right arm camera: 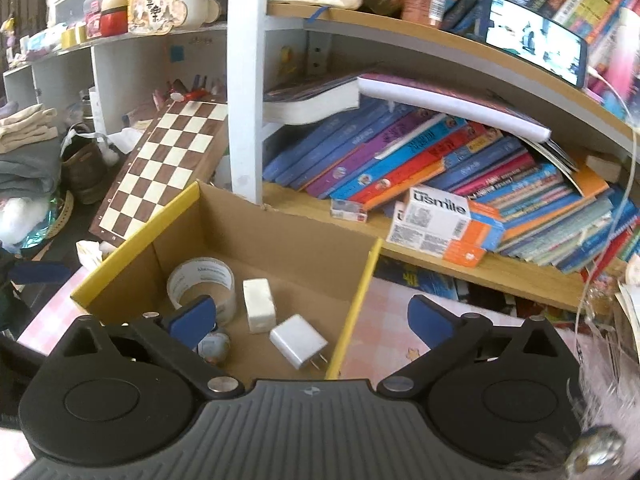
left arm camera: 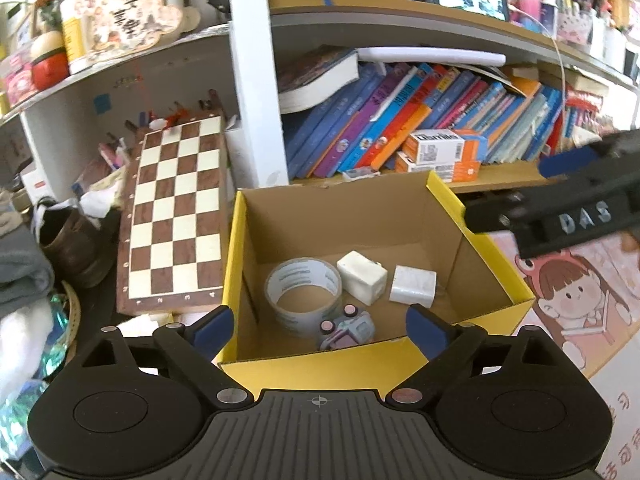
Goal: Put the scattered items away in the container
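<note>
Left wrist view: left gripper (left arm camera: 320,326) has its blue fingers (left arm camera: 212,326) spread wide and empty over the near rim of the yellow cardboard box (left arm camera: 240,240). Between and just beyond the fingertips, on the box floor, lie a toy car (left arm camera: 347,330), a tape roll (left arm camera: 303,294), a rounded white plug (left arm camera: 362,276) and a square white charger (left arm camera: 413,285). All look light and stiff; the chargers' smooth shells seem slippery, best pinched across flat sides. Right gripper (right arm camera: 310,318) also gapes empty, straddling the box's right wall. These items already lie inside.
</note>
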A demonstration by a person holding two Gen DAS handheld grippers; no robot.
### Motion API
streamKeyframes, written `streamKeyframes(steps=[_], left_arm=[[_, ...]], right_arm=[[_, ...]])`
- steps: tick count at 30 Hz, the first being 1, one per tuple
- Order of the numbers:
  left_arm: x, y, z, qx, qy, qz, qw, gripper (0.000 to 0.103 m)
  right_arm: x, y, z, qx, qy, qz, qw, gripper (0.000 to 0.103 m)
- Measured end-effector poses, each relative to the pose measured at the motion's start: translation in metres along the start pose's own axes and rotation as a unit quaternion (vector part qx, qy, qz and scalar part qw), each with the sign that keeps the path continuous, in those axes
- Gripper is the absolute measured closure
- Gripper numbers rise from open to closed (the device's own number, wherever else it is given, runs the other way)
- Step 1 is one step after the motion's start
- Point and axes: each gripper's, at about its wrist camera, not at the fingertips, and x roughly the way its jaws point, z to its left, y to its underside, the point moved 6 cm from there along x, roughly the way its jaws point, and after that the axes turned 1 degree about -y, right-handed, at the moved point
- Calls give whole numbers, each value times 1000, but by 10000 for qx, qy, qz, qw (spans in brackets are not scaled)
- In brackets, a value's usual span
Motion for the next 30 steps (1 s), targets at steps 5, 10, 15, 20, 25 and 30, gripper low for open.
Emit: streamKeyframes(steps=[5,10,15,20,25,30], left_arm=[[-8,2,-2,-133,-72,-4,9999,8],[-16,2,-8,-99,-123,-42,9999,7],[-21,5,-14,-187,-140,-39,9997,6],[-24,12,-26,-181,-169,-10,9997,6],[-28,20,-38,-139,-199,21,9997,6],[-30,28,-47,-52,-194,82,9998,6]], right_arm=[[-13,17,-4,217,54,32,9997,0],[-25,34,-10,438,198,55,9988,0],[-36,51,-14,607,422,28,9973,0],[-45,67,-15,675,588,-7,9960,0],[-52,82,-16,760,734,-21,9944,0],[-56,100,-20,911,854,96,9921,0]])
